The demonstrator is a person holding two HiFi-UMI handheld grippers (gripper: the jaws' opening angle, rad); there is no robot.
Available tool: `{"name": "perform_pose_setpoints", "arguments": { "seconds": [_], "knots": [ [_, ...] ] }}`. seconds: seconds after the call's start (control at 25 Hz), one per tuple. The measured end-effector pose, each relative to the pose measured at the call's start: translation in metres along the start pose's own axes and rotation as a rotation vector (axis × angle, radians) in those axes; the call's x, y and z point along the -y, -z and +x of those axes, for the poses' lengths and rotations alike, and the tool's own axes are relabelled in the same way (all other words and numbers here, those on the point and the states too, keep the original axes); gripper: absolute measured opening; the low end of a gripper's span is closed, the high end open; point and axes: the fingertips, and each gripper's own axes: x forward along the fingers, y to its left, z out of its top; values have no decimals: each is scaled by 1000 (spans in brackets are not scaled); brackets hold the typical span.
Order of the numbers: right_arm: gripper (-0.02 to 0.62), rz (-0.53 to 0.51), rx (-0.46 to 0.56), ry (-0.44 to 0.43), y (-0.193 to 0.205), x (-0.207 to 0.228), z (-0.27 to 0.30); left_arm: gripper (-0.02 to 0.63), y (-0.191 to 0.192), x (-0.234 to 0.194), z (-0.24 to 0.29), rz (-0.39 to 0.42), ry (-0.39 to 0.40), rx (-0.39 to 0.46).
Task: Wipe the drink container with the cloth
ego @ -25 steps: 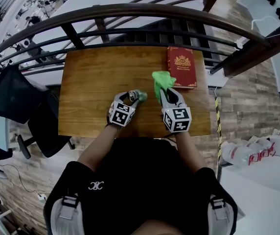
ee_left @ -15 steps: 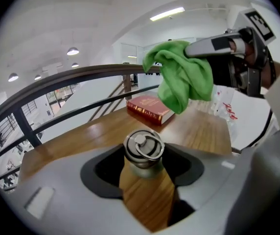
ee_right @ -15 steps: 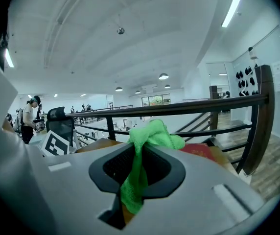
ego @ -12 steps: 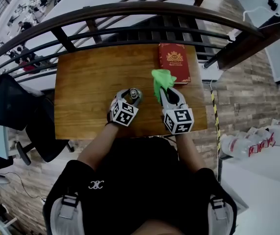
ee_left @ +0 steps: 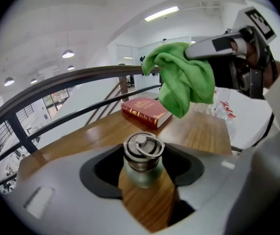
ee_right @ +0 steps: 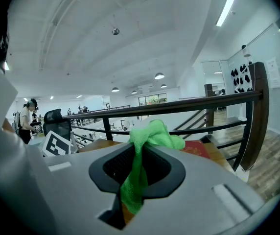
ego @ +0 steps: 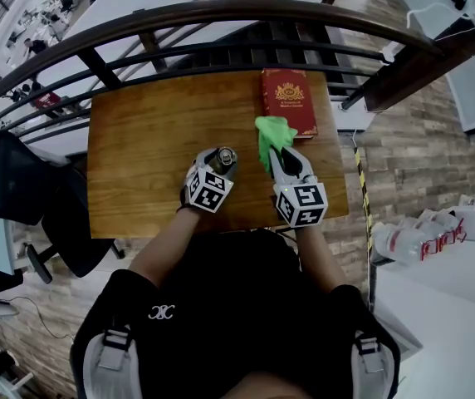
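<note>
Left fingers (ee_left: 61, 190) grip the drink container (ee_left: 142, 165); right fingers (ee_right: 203, 180) pinch the cloth (ee_right: 139, 173).

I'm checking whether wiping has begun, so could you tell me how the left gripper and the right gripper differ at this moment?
The left gripper is shut on the metal drink container, held upright over the wooden table. The right gripper is shut on the green cloth. The container sits between the left gripper's jaws, while the cloth bunches out past the right gripper's tips. Both are shut, and cloth and container are apart.
</note>
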Motion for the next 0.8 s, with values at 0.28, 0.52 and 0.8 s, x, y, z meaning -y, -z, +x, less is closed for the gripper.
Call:
{"name": "perform_pose_setpoints", "arguments": {
  "seconds": [0.28, 0.52, 0.8],
  "knots": [
    [46, 1, 15, -30, -5, -6, 6, 288, -26, -8, -24, -102, 2, 103],
    [46, -12, 54, -66, -24, -17, 16, 264, -69, -36, -61, -129, -72, 251],
    [46, -35, 129, -127, -60, -41, 27, 127, -101, -77, -125, -217, -207, 402]
  ]
}}
